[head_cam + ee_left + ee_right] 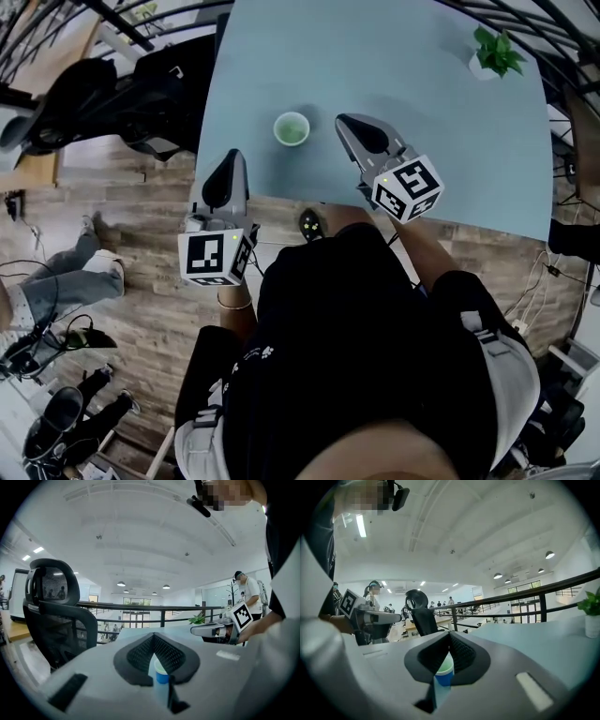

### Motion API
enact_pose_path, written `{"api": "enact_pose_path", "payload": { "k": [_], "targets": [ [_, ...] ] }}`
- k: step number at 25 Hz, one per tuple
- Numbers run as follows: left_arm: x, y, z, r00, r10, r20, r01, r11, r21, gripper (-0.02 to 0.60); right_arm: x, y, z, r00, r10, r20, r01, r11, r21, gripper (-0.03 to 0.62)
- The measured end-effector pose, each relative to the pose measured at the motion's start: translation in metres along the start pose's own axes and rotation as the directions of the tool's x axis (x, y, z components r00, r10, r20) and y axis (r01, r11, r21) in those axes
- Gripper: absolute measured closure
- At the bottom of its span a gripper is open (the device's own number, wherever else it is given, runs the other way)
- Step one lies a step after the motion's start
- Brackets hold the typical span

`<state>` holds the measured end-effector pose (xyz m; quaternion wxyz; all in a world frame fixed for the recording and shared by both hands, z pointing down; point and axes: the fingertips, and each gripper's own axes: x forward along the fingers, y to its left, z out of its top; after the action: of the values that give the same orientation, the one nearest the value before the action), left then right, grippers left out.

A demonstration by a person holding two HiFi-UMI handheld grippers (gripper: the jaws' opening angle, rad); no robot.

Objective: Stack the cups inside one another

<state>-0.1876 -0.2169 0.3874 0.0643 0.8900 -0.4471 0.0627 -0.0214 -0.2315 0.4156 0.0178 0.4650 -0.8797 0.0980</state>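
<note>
The cup [292, 128] stands upright on the light-blue table [422, 103], toward its near left part. Its long axis is vertical and its open mouth points straight up at the head camera, showing a green inside within a pale rim. From the gripper views it shows a blue wall under a pale green rim. Whether that is a single cup or one nested in another cannot be told.

In the head view, the tips of the right gripper [343, 120] lie near the cup at its 3 o'clock, apart from it. The jaws are pressed together with nothing between them. The tips of the left gripper [232, 155] lie at the cup's 8 o'clock, by the table's near left edge and also clear of the cup. Its jaws likewise meet at the tips and grip nothing. In each gripper's own view the cup appears only through the slit below the closed tips, beyond them.

Further out, a small potted plant [495, 54] sits at the cup's 2 o'clock near the far right corner. A black office chair [141, 94] stands off the table's left side at 9 o'clock, on the wooden floor [141, 309].
</note>
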Motion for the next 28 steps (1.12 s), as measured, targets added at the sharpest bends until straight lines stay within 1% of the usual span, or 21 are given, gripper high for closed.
{"api": "enact_pose_path", "payload": {
  "k": [7, 16, 20, 28],
  "targets": [
    [0.008, -0.01, 0.0, 1.0, -0.03, 0.002, 0.03, 0.999, 0.013, 0.589, -0.016, -0.003, 0.004, 0.999, -0.028, 0.033, 0.028, 1.0, 0.009, 0.586],
    [0.016, -0.025, -0.001, 0.998, -0.063, -0.007, 0.063, 0.998, 0.017, 0.589, -0.032, -0.011, 0.006, 0.997, -0.057, 0.042, 0.057, 0.998, 0.016, 0.586],
    [0.016, -0.027, -0.005, 0.998, -0.065, -0.016, 0.065, 0.998, 0.014, 0.589, -0.035, -0.014, 0.005, 0.997, -0.068, 0.042, 0.067, 0.998, 0.014, 0.586],
    [0.019, -0.034, -0.003, 0.996, -0.092, -0.022, 0.093, 0.995, 0.026, 0.589, -0.038, -0.009, 0.002, 0.998, -0.059, 0.033, 0.059, 0.998, 0.009, 0.586]
  ]
}}
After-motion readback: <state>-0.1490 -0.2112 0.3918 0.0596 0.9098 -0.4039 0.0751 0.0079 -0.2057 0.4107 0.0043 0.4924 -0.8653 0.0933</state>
